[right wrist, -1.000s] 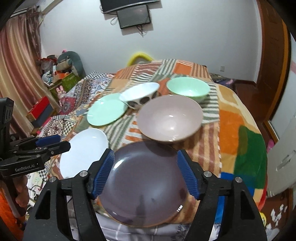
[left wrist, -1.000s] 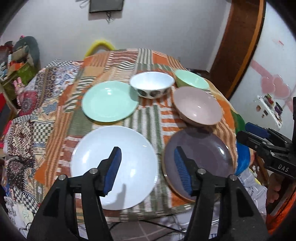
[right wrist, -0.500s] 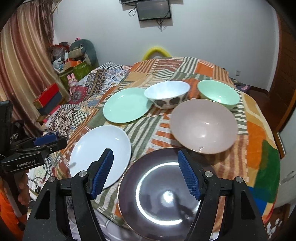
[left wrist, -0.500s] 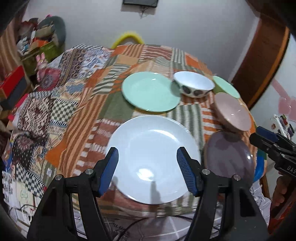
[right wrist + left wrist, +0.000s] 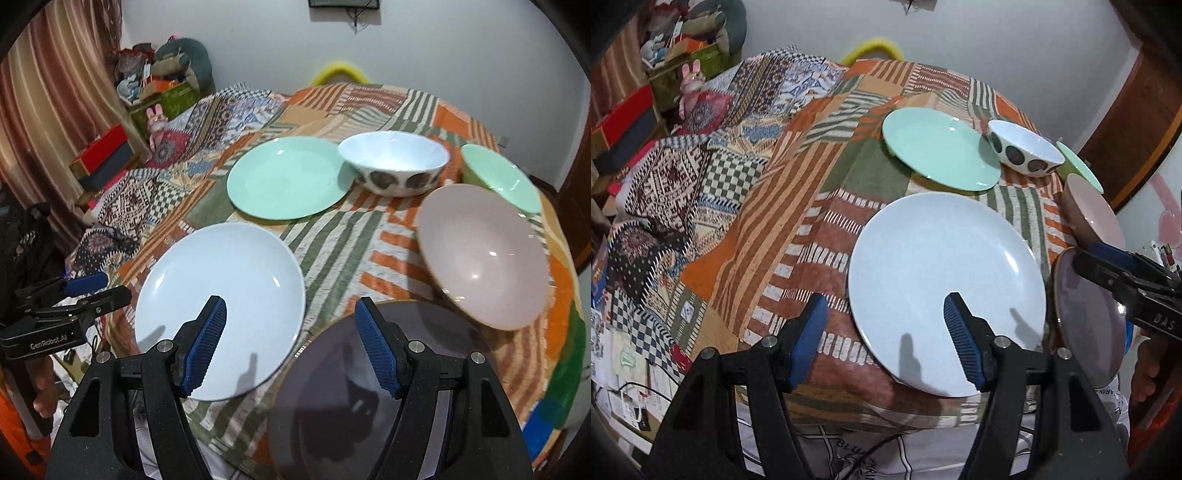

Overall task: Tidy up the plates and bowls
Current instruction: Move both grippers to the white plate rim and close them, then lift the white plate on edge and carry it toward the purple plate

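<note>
Both the left gripper and right gripper hang spread and empty over the near table edge; the white plate beside the purple plate looks stiff, slick, breakable; take its overhanging rim.

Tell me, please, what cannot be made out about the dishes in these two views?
- Purple plate: its near edge is hidden behind the right hand-held gripper in the right wrist view.
- Green bowl: mostly hidden behind the spotted bowl in the left wrist view.
- Pink bowl: only seen edge-on near the left wrist view's distorted edge.
</note>
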